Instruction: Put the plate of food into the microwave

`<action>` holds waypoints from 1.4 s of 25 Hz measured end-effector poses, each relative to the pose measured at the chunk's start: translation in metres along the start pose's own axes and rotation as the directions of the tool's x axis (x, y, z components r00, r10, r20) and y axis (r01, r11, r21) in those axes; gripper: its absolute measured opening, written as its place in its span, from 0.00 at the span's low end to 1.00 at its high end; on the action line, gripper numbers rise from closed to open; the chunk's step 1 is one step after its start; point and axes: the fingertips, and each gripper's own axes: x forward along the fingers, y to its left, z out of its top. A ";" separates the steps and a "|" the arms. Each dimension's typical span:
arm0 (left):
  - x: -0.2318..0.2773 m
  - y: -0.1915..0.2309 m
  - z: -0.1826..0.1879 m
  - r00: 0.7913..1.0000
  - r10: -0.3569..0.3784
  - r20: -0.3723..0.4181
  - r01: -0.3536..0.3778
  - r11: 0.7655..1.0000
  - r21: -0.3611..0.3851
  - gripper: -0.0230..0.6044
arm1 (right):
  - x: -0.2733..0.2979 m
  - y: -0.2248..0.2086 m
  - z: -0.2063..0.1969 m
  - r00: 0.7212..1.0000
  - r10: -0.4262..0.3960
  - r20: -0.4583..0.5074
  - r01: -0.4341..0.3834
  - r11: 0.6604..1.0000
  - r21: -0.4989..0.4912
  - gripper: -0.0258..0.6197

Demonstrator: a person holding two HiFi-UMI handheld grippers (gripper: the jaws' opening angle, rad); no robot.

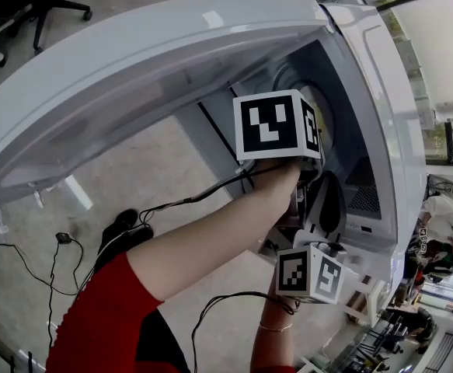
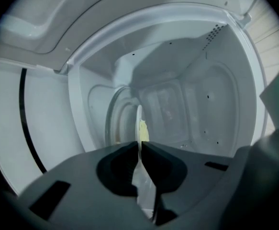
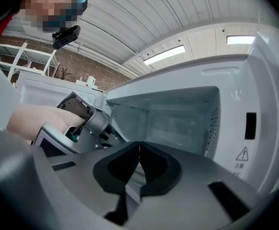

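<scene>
The white microwave [image 1: 381,92] stands with its door [image 1: 133,76] swung open. My left gripper [image 2: 140,145] reaches into the cavity [image 2: 187,99], shut on the thin white rim of the plate [image 2: 139,121], which shows edge-on. A bit of yellow food [image 2: 143,131] peeks past the rim, close to the round turntable [image 2: 116,121]. My right gripper [image 3: 139,146] is at the cavity's mouth, shut, with nothing visible between its pads. In the head view both marker cubes [image 1: 277,123] [image 1: 311,274] hide the jaws.
The cavity walls [image 3: 177,123] close in around the left gripper. The door stands beside it [image 2: 29,123]. In the right gripper view, a hand holds the left gripper's body [image 3: 77,123] at the left. Cables [image 1: 195,198] trail from the grippers over the floor.
</scene>
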 end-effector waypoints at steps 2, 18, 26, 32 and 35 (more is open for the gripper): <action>-0.001 -0.001 0.004 1.000 0.010 -0.005 -0.010 0.999 0.040 0.07 | 0.004 0.006 0.008 1.000 0.003 -0.001 -0.003 1.000 -0.028 0.06; -0.010 0.007 0.024 0.984 0.152 0.098 -0.180 0.864 0.470 0.16 | -0.015 -0.016 -0.010 0.999 -0.046 -0.011 0.046 0.999 0.016 0.06; -0.003 -0.003 0.025 0.977 0.142 0.159 -0.211 0.740 0.639 0.19 | -0.008 -0.008 -0.019 0.998 -0.028 -0.062 0.030 0.999 0.034 0.06; 0.001 -0.003 0.025 0.968 0.157 0.194 -0.249 0.662 0.707 0.22 | -0.007 -0.008 -0.018 0.997 -0.036 -0.071 0.041 0.997 0.060 0.06; 0.000 -0.001 0.030 0.953 0.189 0.238 -0.304 0.580 0.756 0.24 | -0.006 -0.006 -0.018 0.996 -0.038 -0.076 0.042 0.997 0.063 0.06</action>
